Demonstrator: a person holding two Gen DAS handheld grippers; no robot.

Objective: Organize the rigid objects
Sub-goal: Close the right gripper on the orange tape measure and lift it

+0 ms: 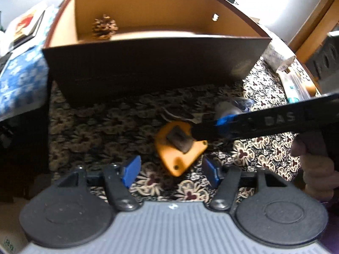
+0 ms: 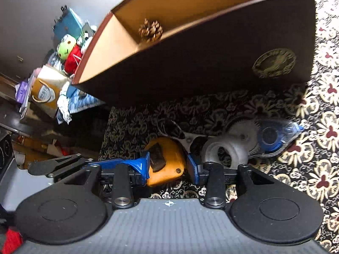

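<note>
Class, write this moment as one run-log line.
left claw open | right claw astride orange gadget on floral cloth, grip unclear | pinecone in box

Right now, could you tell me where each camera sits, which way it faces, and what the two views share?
Left wrist: rides the left hand-held gripper, angled down at the orange object on the floral cloth; own blue fingers and the person's hand show.
Right wrist: rides the right hand-held gripper, angled down with the orange object between its fingers; the left gripper's finger enters at left.
Shared: orange object, cardboard box, pine cone, correction tape dispenser.
</note>
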